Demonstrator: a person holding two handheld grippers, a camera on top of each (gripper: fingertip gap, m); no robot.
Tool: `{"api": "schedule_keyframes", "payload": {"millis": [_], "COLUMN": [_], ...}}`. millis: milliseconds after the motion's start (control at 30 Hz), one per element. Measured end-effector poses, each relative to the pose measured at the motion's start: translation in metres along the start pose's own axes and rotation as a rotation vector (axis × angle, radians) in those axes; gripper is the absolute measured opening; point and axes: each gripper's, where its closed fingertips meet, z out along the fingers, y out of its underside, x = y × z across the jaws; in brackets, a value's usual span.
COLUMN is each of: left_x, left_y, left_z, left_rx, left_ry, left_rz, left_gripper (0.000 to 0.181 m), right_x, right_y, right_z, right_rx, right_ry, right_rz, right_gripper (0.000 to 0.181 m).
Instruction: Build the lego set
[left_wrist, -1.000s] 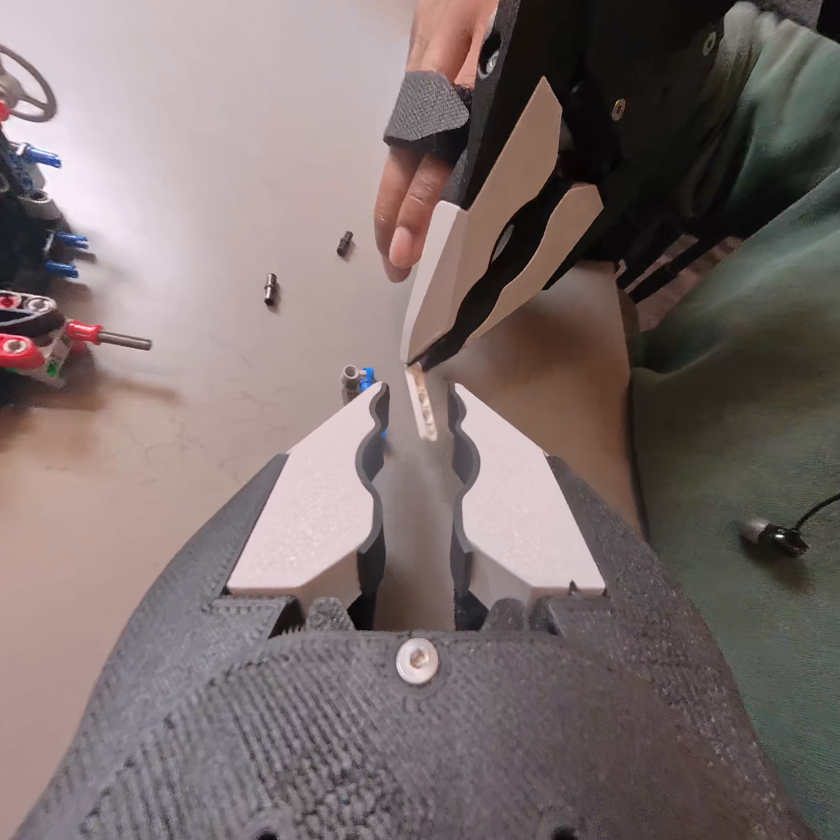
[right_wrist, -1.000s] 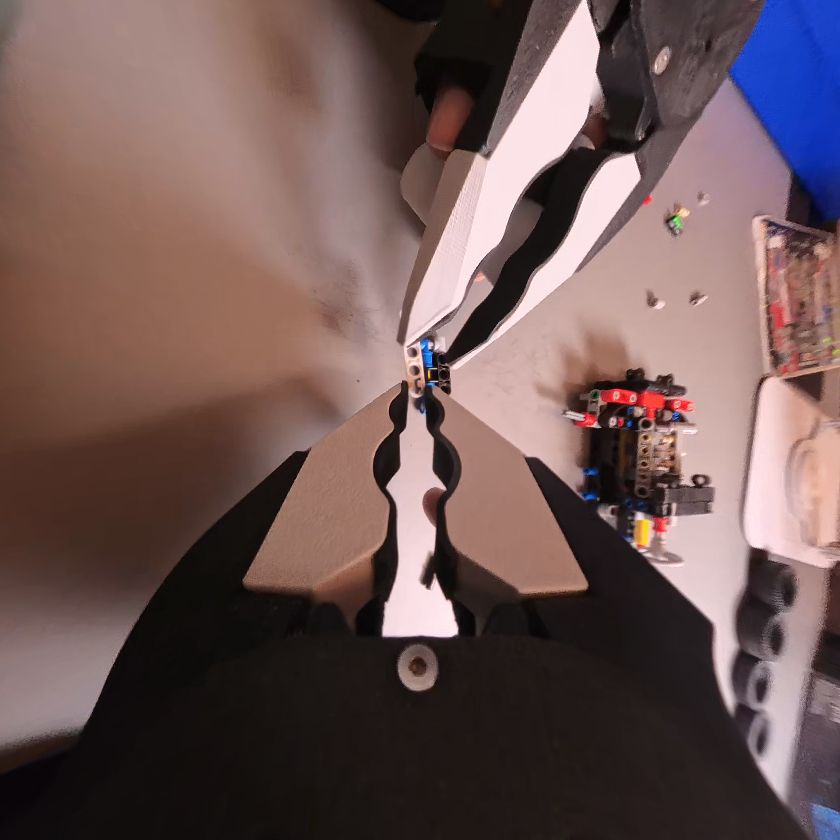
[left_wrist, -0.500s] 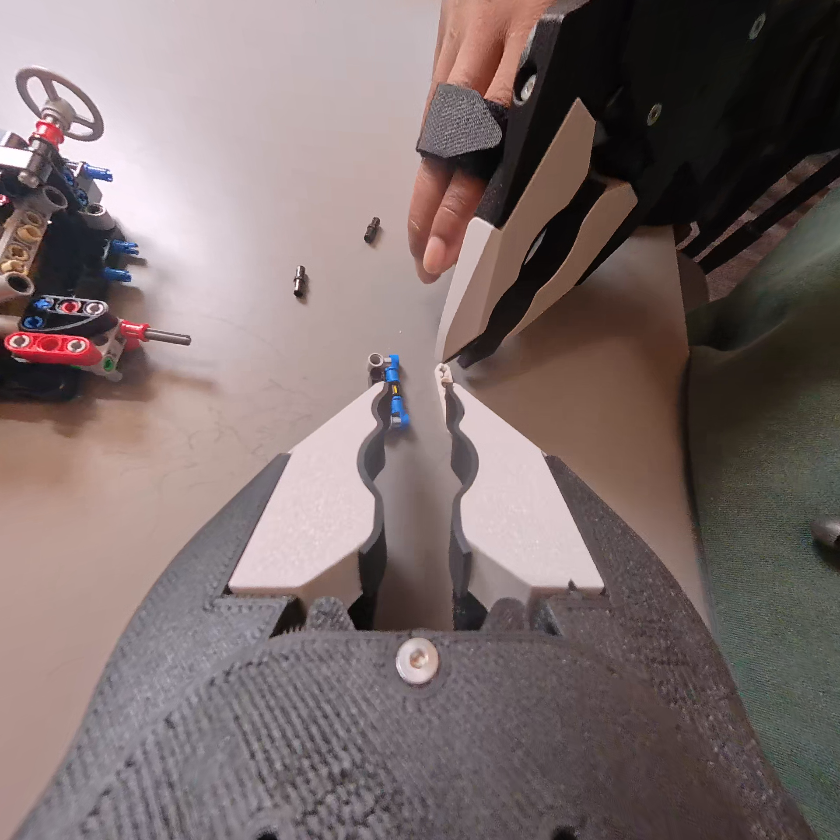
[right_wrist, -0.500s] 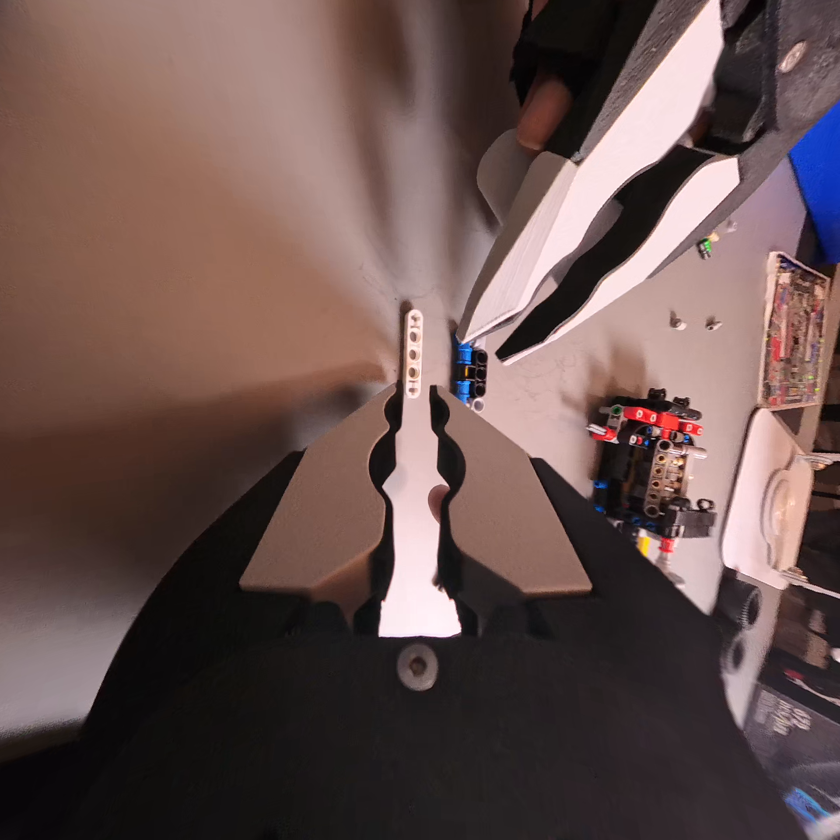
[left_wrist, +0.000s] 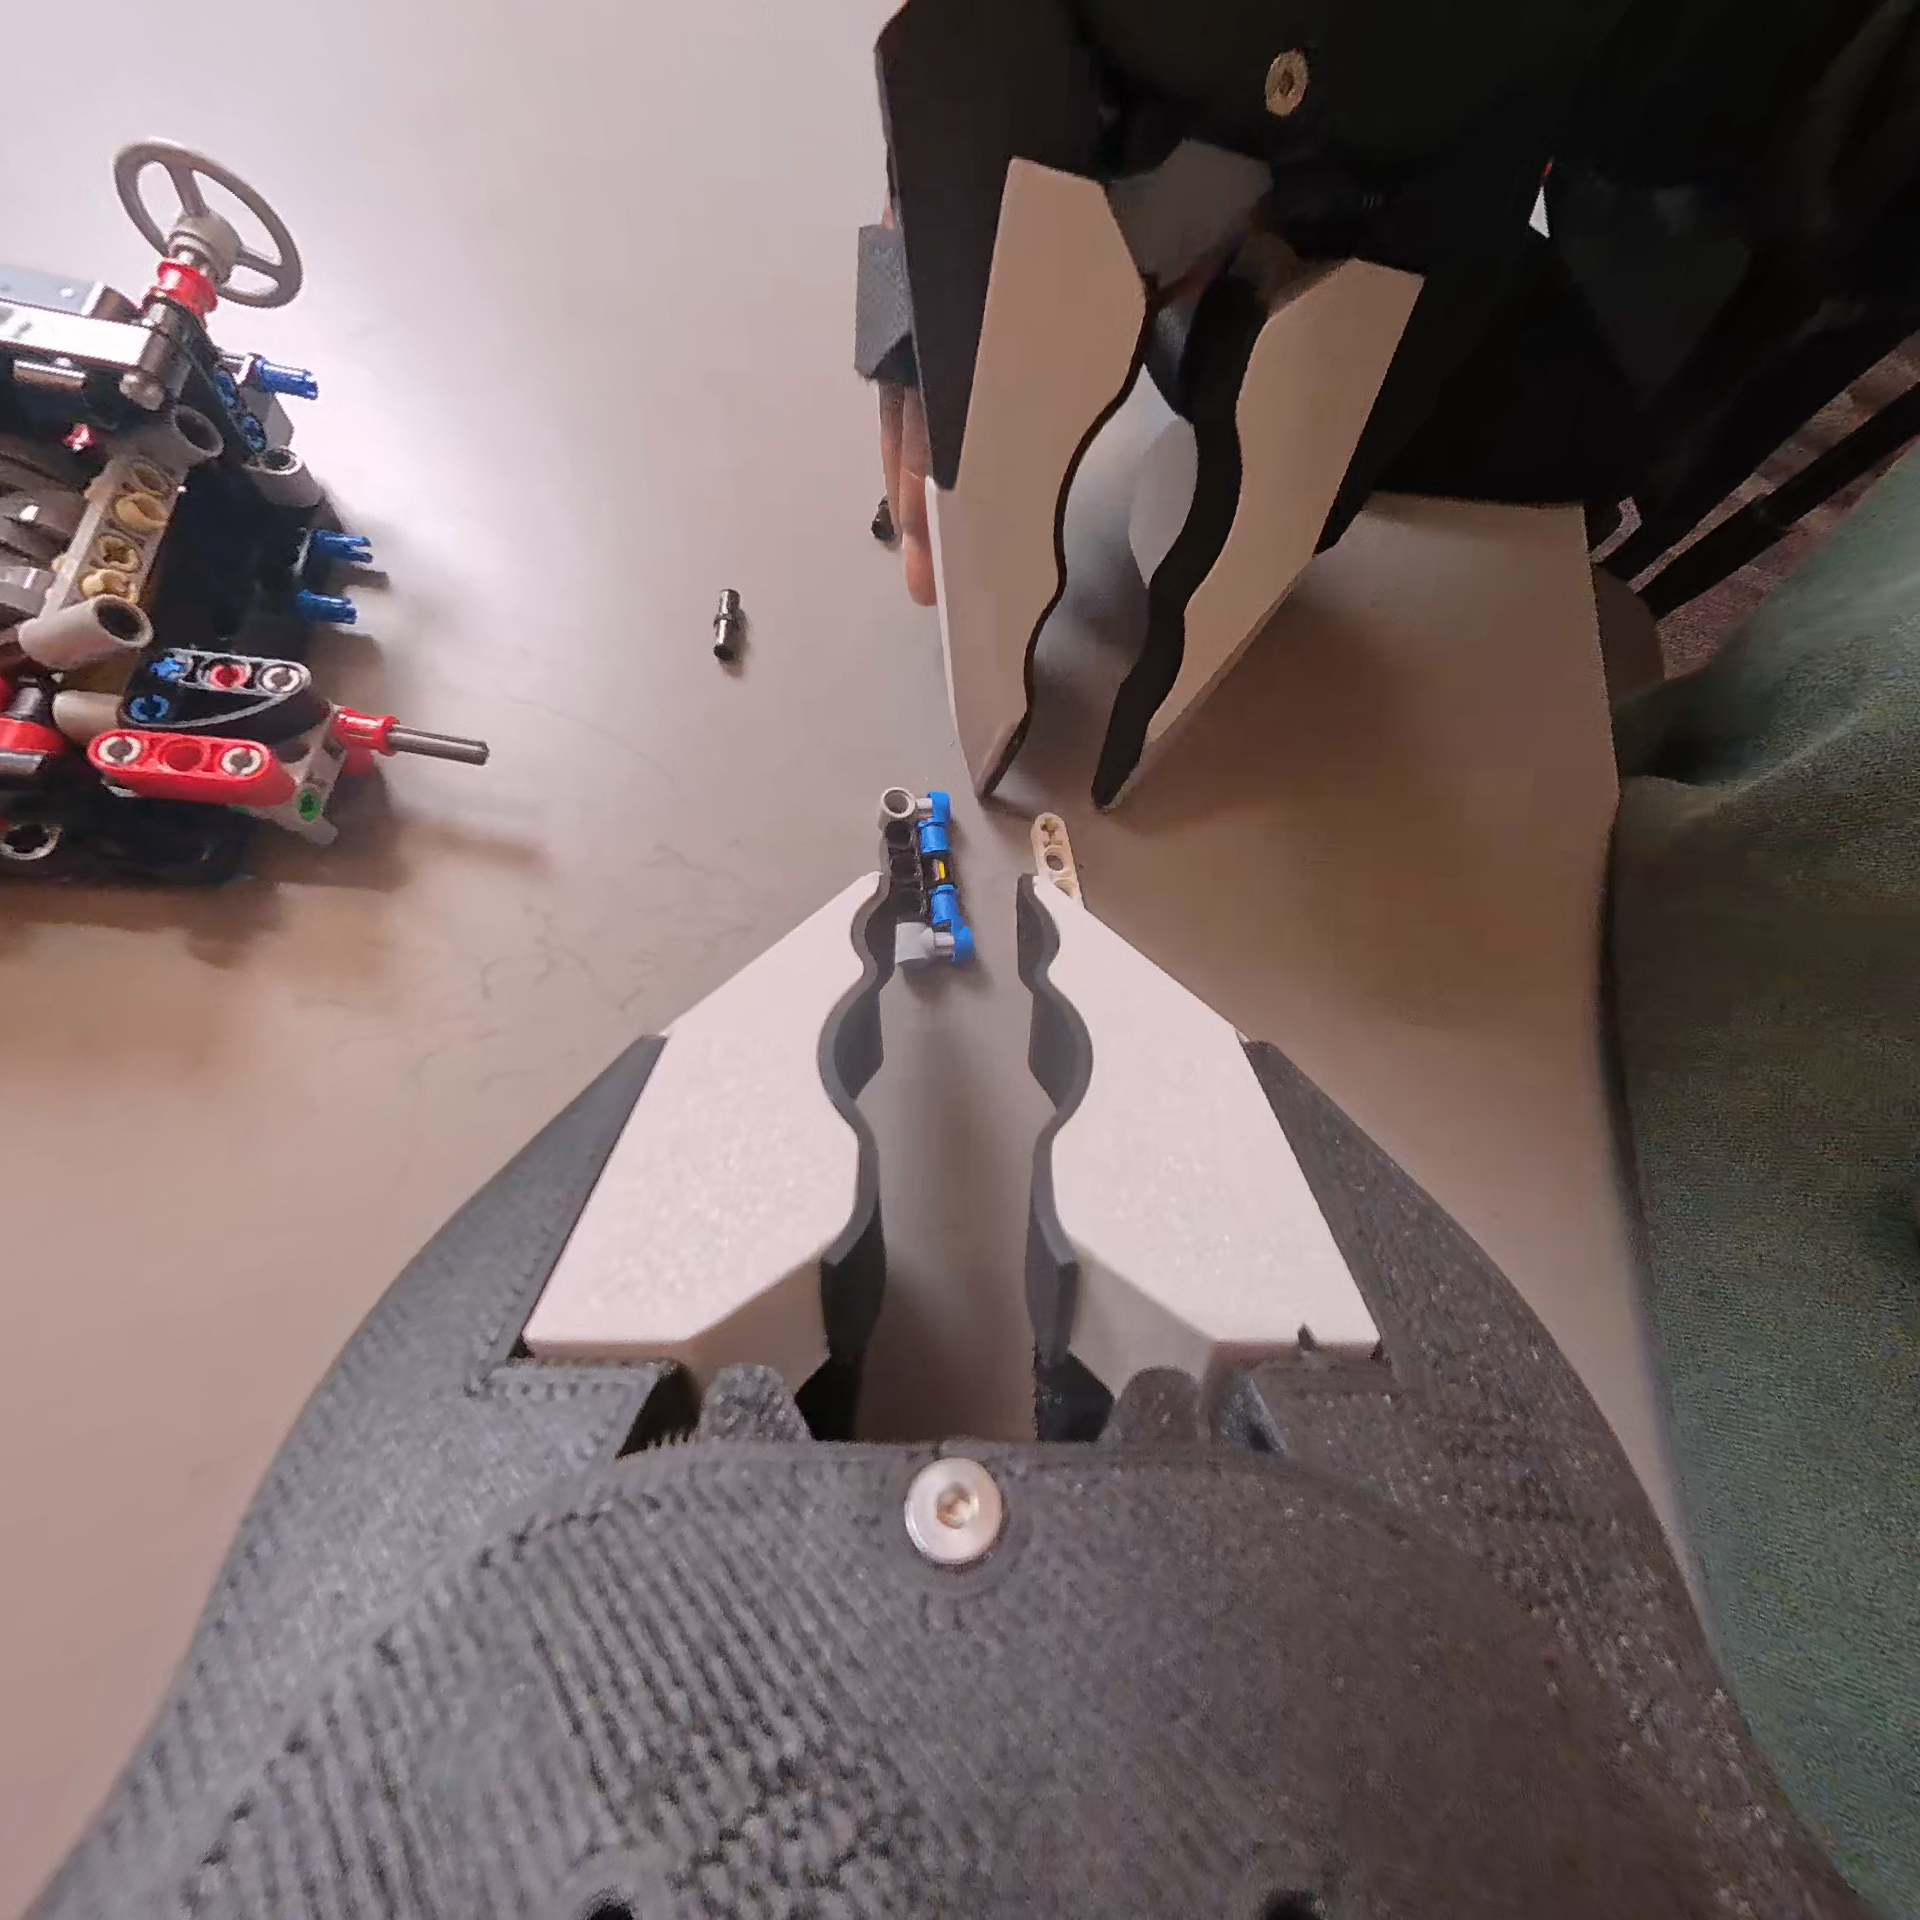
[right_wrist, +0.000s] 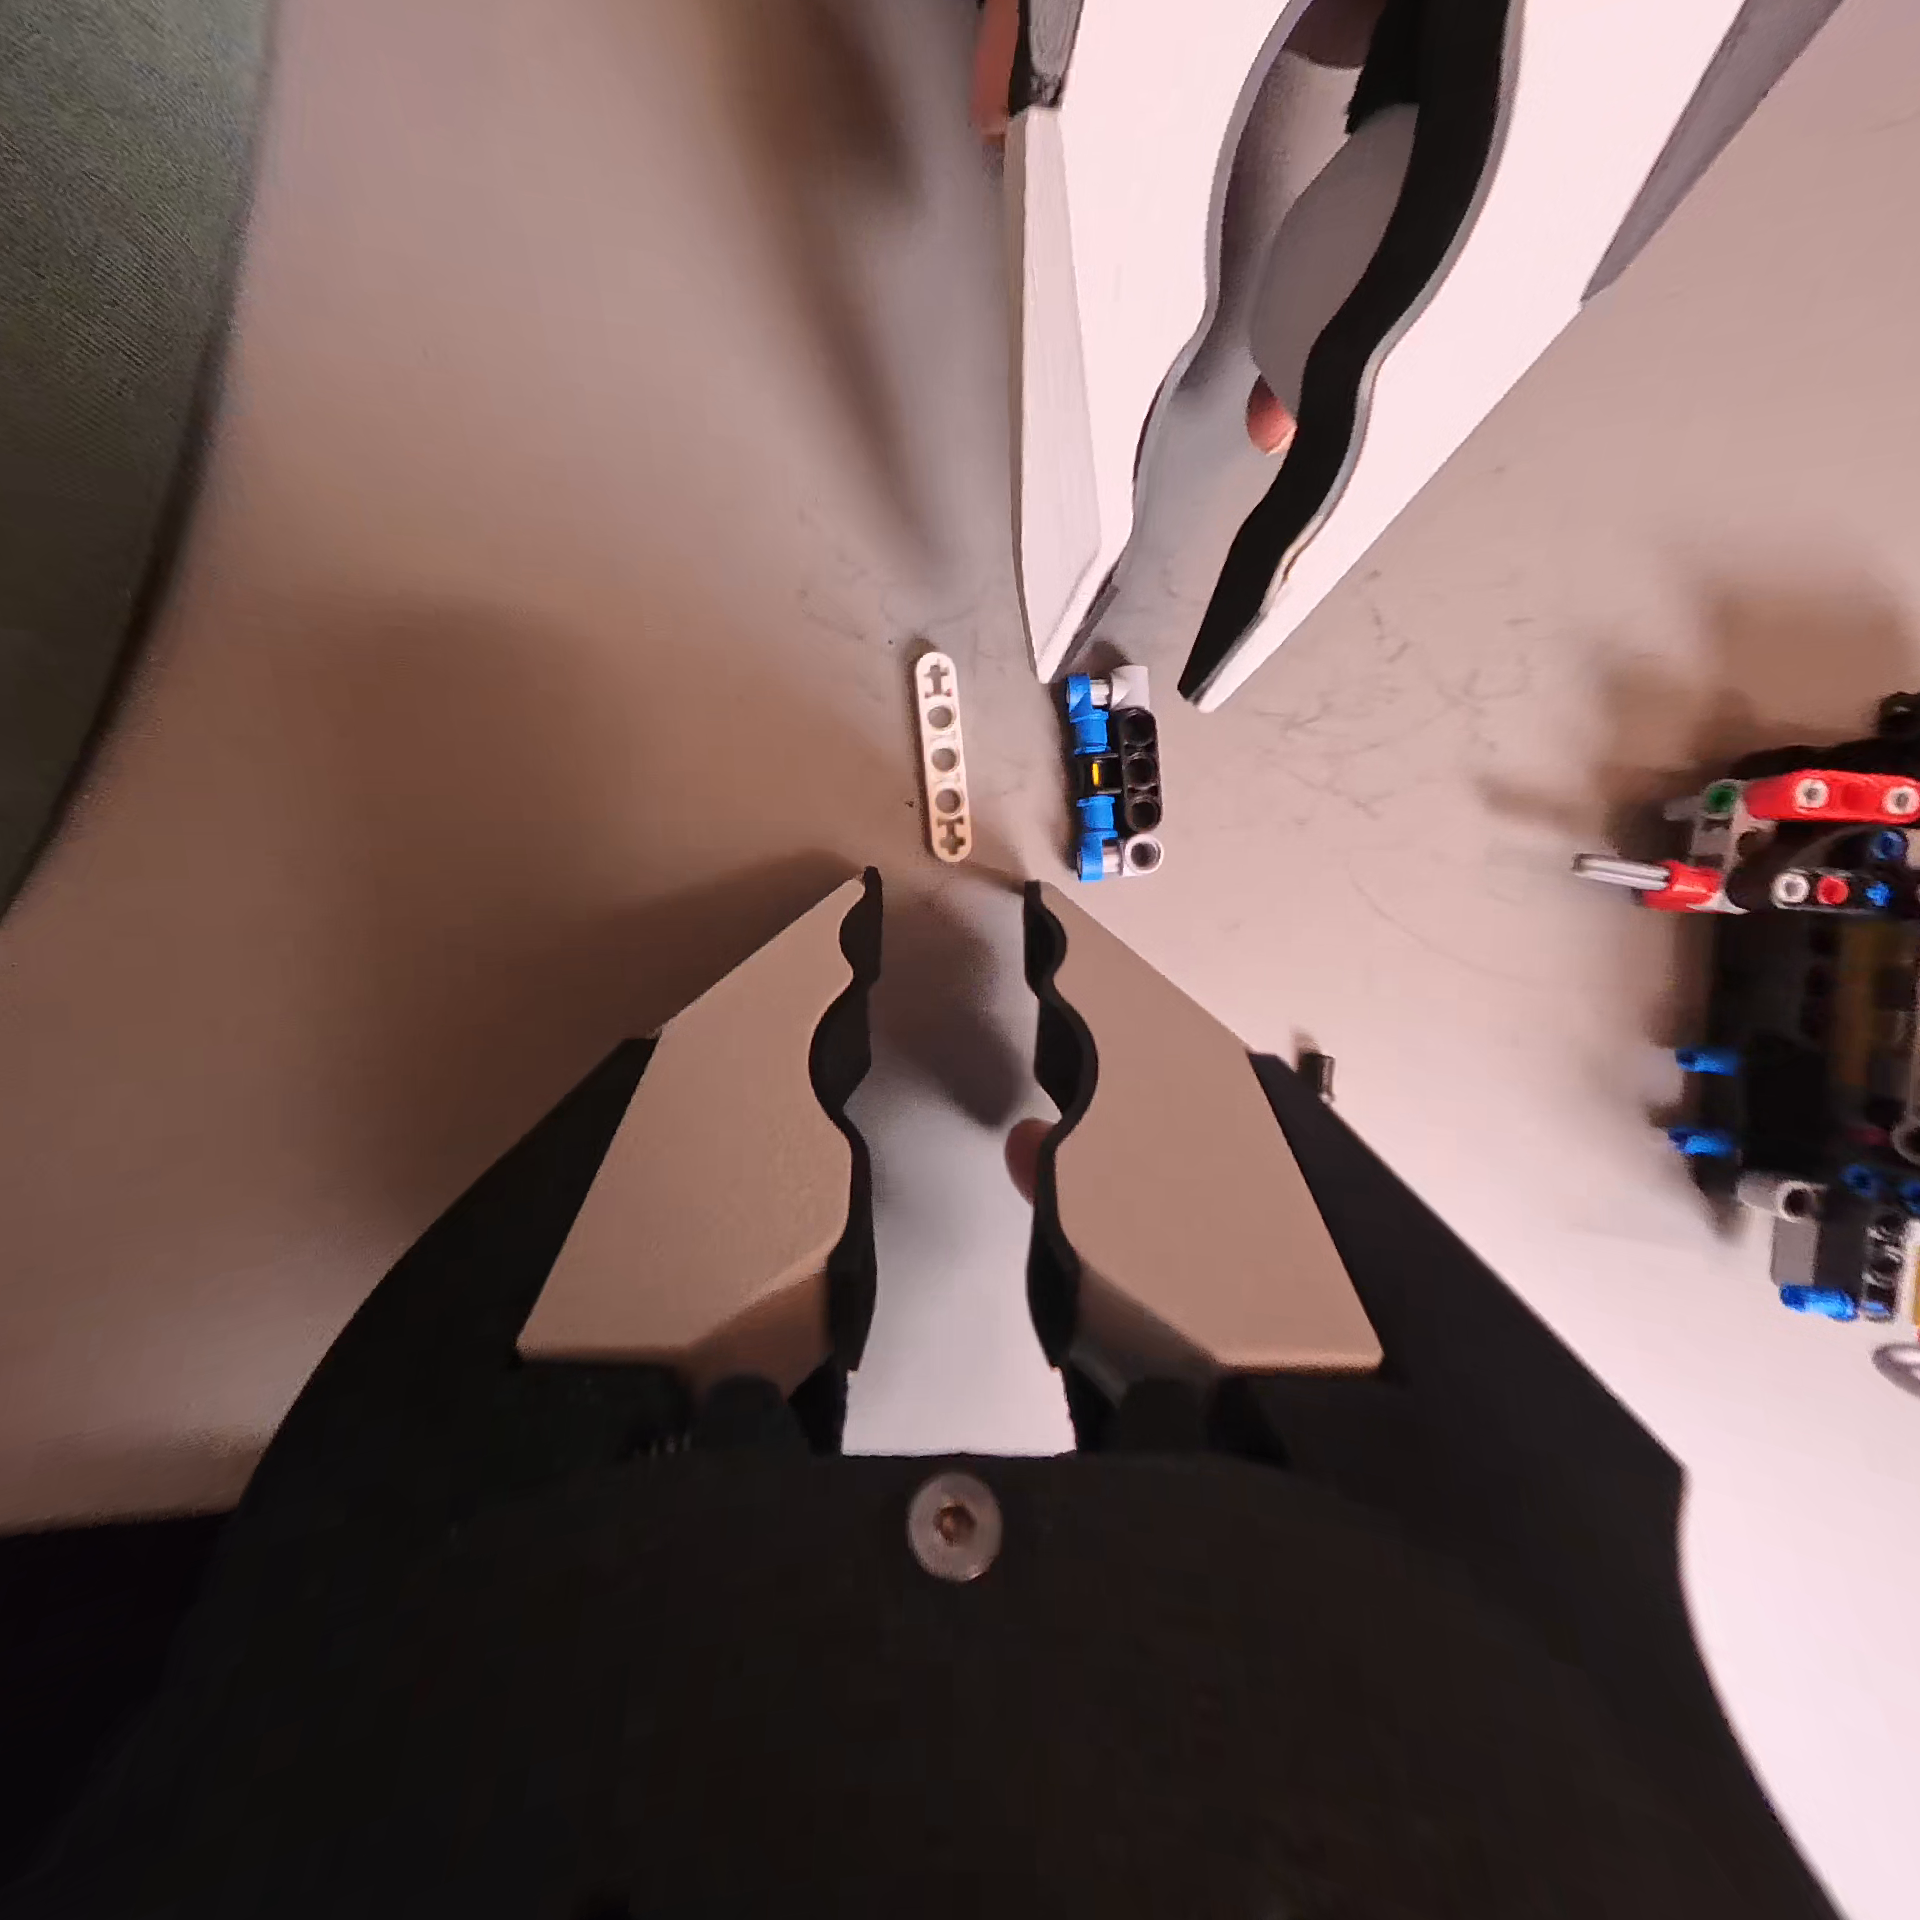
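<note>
A small blue, black and grey lego assembly (left_wrist: 928, 883) lies on the tan table, just inside my left gripper's (left_wrist: 951, 883) open tips, near the left finger. A thin white holed beam (left_wrist: 1055, 854) lies beside the right fingertip. In the right wrist view the beam (right_wrist: 943, 769) lies flat just ahead of my open, empty right gripper (right_wrist: 950, 888), with the assembly (right_wrist: 1117, 779) to its right. The left gripper (right_wrist: 1120, 686) hangs open over the assembly's far end. The right gripper (left_wrist: 1044, 798) faces mine, open. The beam and the assembly lie apart.
The partly built lego car (left_wrist: 156, 623) with a grey steering wheel stands at the left; it also shows in the right wrist view (right_wrist: 1808, 987). Two loose black pins (left_wrist: 729, 623) lie on the table (left_wrist: 520, 1039). A green cloth (left_wrist: 1766, 1143) borders the table's edge. The grippers' ends are close to 4 centimetres from one another.
Both grippers have opened and drawn apart. The white beam, gripped by the right gripper half a second ago, now lies loose on the table beside the assembly.
</note>
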Motion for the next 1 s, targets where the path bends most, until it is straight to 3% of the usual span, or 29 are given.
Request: {"api": "schedule_keyframes", "payload": {"millis": [200,567,633,767,833,900,1000], "left_x": [-0.001,0.0,0.0,-0.001,-0.002,-0.003,-0.004], "left_y": [0.001,0.003,0.003,0.001,-0.001,-0.002,-0.002], "left_z": [-0.002,0.001,0.002,0.001,-0.001,-0.003,-0.005], "left_rx": [0.002,-0.003,-0.003,0.005,0.012,0.021,0.028], "left_ry": [-0.003,0.012,0.01,-0.003,-0.01,-0.016,-0.021], "left_rz": [0.005,-0.002,-0.003,0.002,0.005,0.005,0.004], "left_gripper": [0.021,0.02,0.02,0.02,0.02,0.02,0.02], "right_x": [-0.003,0.006,0.004,-0.01,-0.01,-0.011,-0.011], "right_y": [-0.003,-0.012,-0.013,-0.008,-0.003,-0.006,-0.007], "right_z": [0.004,-0.008,-0.01,-0.004,0.002,0.004,0.006], "right_rx": [-0.008,0.093,0.102,0.04,0.001,0.002,-0.005], "right_ry": [-0.012,0.178,0.163,0.029,0.007,-0.012,-0.008], "right_rz": [-0.055,-0.084,-0.076,-0.018,-0.01,-0.008,-0.03], "right_gripper": [0.0,0.0,0.0,0.025,0.029,0.026,0.007]}}
